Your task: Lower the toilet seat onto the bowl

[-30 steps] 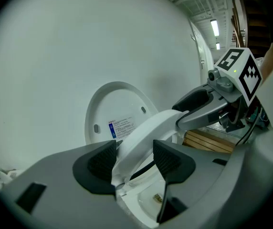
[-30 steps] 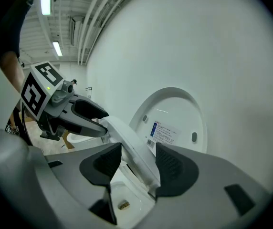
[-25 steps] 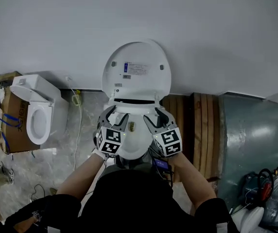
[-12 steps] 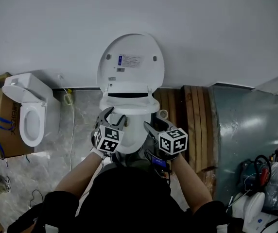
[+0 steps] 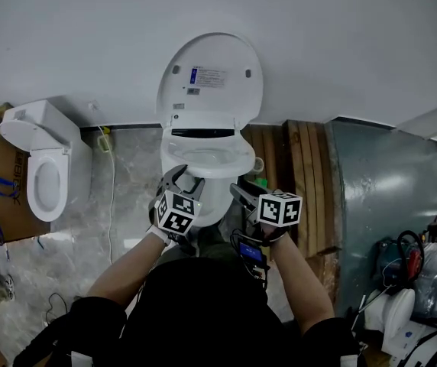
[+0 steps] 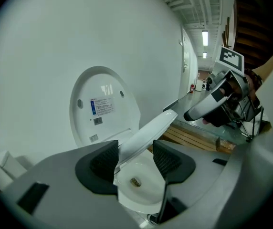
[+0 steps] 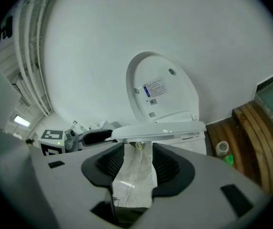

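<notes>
The white toilet's lid stands upright against the wall. The toilet seat hangs tilted over the bowl; in the left gripper view the seat runs edge-on from between my jaws up to the right. My left gripper is at the seat's front rim, which fills the gap between its pads. My right gripper sits off the bowl's front right; its jaws are closing with only floor between them, and the seat lies level just beyond them.
A second white toilet stands at the left on a cardboard box. Wooden planks and a grey-green panel lie to the right. A small cup and a green item sit beside the bowl. A cable trails along the floor.
My right gripper has drawn away from the bowl's front toward the right. The left gripper has stayed at the seat's front rim. The head view has shifted a little.
</notes>
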`<state>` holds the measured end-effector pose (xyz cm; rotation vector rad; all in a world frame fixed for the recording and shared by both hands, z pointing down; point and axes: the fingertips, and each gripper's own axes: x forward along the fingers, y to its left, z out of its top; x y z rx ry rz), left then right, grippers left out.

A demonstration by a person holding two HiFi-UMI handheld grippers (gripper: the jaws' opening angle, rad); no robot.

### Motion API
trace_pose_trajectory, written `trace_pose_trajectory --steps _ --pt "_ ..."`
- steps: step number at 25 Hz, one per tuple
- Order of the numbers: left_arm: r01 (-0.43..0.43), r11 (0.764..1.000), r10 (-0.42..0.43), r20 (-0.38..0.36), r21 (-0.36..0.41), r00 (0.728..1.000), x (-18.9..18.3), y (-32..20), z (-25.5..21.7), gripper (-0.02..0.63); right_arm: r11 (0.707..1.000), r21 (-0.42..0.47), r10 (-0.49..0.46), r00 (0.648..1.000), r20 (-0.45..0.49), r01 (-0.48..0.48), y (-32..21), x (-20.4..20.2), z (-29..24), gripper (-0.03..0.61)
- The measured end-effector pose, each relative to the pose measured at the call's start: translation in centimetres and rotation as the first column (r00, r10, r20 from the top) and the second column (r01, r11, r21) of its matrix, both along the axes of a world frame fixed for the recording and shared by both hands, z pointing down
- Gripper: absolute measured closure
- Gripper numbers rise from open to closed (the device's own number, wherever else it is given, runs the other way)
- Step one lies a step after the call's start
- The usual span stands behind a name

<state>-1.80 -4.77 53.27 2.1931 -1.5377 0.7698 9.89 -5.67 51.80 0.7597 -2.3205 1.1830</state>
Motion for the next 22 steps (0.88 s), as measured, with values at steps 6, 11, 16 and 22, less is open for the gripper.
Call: trace_pose_trajectory --steps 6,11,16,22 --pt "-0.046 0.998 0.045 -0.019 -0.039 0.999 0.4 2.1 1.8 0.382 0.974 -0.204 0.132 0.974 0.182 -0.093 2.3 -1.0 -0.1 0.374" --pt "-0.044 0.996 0.042 -0.023 -0.075 0.999 0.3 3.3 3.2 0.382 0.944 -0.287 0.211 0.965 0.154 -0.161 2.4 0.2 1.9 0.380" --pt "-0.027 0.995 0.025 -0.015 -0.099 1.000 0.3 4.0 4.4 0.382 0.921 -0.355 0.227 0.963 0.145 -0.163 2.3 0.3 3.6 0.385" --pt "0.001 0.993 -0.004 -0.026 -0.121 1.000 0.6 5.5 5.5 0.382 0.871 -0.466 0.288 0.931 0.226 -0.156 2.6 0.4 5.0 0.364"
